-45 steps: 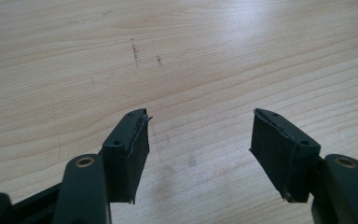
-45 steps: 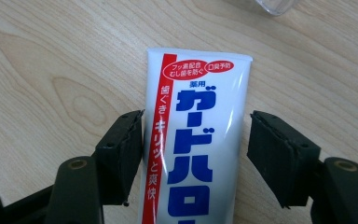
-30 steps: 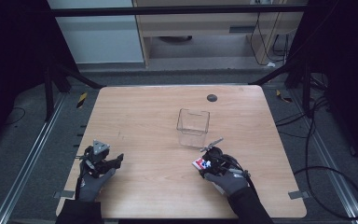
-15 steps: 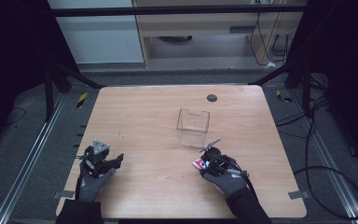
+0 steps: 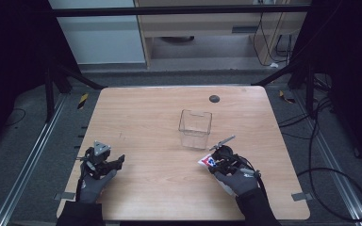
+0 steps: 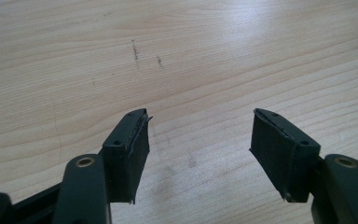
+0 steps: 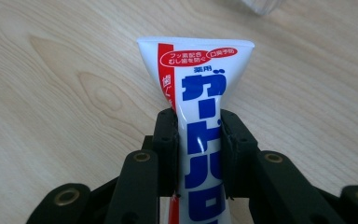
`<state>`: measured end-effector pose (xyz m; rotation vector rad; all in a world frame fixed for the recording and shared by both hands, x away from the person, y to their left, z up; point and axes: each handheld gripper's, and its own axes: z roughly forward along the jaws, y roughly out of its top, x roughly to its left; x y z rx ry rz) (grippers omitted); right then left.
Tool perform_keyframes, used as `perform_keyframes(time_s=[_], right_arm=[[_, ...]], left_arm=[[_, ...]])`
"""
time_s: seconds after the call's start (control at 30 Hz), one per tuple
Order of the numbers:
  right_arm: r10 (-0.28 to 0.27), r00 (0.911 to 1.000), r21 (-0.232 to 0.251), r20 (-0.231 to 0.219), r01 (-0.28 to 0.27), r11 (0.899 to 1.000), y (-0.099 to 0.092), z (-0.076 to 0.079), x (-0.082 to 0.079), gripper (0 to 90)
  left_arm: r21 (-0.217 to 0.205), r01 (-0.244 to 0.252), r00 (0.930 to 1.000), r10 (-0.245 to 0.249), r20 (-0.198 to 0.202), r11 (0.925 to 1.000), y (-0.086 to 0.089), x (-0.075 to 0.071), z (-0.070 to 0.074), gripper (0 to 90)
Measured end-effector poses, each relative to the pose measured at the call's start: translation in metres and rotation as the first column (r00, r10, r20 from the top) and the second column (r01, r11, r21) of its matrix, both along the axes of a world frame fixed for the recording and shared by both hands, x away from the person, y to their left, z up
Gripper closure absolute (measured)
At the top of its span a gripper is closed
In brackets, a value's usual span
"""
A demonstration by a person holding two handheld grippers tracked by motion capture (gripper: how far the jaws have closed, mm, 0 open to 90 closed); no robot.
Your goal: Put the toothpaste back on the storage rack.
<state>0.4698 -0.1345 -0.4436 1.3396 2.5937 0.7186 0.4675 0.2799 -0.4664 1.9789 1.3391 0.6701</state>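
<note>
Right jaws just closing, pinching toothpaste tube (image 7: 200, 126) between them above tabletop (image 7: 51, 93); left jaws wide, nothing between.

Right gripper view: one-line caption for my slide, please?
Hand-held gripper clamps a white toothpaste tube with blue lettering, crimped end forward, above the wooden table.

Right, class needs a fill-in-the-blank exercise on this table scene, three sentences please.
1. The right gripper is shut on a ____ tube.
2. The left gripper has its fingers ____ with nothing between them.
3. The clear ____ stands on the wooden table.

Missing words: toothpaste; open; container
</note>
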Motion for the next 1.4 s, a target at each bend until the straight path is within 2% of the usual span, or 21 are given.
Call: perform_keyframes(time_s=[0.17,0.37,0.5,0.6,0.7,0.87,0.97,1.17,1.27,1.37,1.4], right_arm=[[-0.004,0.9990,0.071,0.046,0.001,0.997,-0.008,0.018,-0.005,71.8],[-0.007,0.9939,0.163,0.110,-0.011,0.987,-0.013,0.035,-0.009,72.4],[-0.008,0.9908,0.187,0.135,-0.018,0.982,-0.013,0.039,-0.010,72.8],[-0.011,0.9866,0.224,0.163,-0.026,0.974,-0.014,0.046,-0.009,73.1],[-0.023,0.9796,0.248,0.200,-0.028,0.968,-0.014,0.054,-0.008,73.5],[-0.050,0.9700,0.311,0.238,-0.028,0.950,-0.015,0.066,-0.002,73.9],[-0.063,0.9617,0.331,0.267,-0.030,0.943,-0.014,0.070,0.001,74.0],[-0.079,0.9533,0.365,0.292,-0.035,0.930,-0.011,0.076,0.003,74.3],[-0.094,0.9472,0.386,0.307,-0.034,0.922,-0.012,0.081,0.002,74.3],[-0.107,0.9363,0.408,0.335,-0.042,0.912,-0.014,0.087,0.002,74.4],[-0.110,0.9359,0.414,0.335,-0.041,0.909,-0.014,0.088,0.002,74.4]], left_arm=[[0.000,0.001,1.0000,-0.001,0.001,1.0000,0.000,0.000,0.000,36.3],[0.000,0.002,1.0000,-0.002,0.000,1.0000,-0.001,0.000,0.000,36.4],[0.000,0.003,1.0000,-0.003,0.001,1.0000,-0.002,0.000,0.000,36.4],[0.001,0.002,1.0000,-0.002,-0.001,1.0000,-0.002,0.000,0.000,36.4],[-0.001,0.001,1.0000,-0.001,-0.001,1.0000,-0.002,0.000,0.000,36.4],[-0.001,0.001,1.0000,-0.001,-0.001,1.0000,-0.001,0.000,-0.001,36.4],[-0.001,0.001,1.0000,-0.001,-0.002,1.0000,-0.001,0.000,-0.001,36.4],[-0.002,0.001,1.0000,-0.001,-0.001,1.0000,-0.001,0.000,0.000,36.4],[-0.002,0.001,1.0000,-0.001,-0.001,1.0000,-0.002,0.000,-0.001,36.4],[-0.001,0.001,1.0000,-0.001,-0.001,1.0000,-0.002,0.000,0.000,36.4],[-0.001,0.001,1.0000,-0.001,0.000,1.0000,-0.002,0.000,0.000,36.4]])
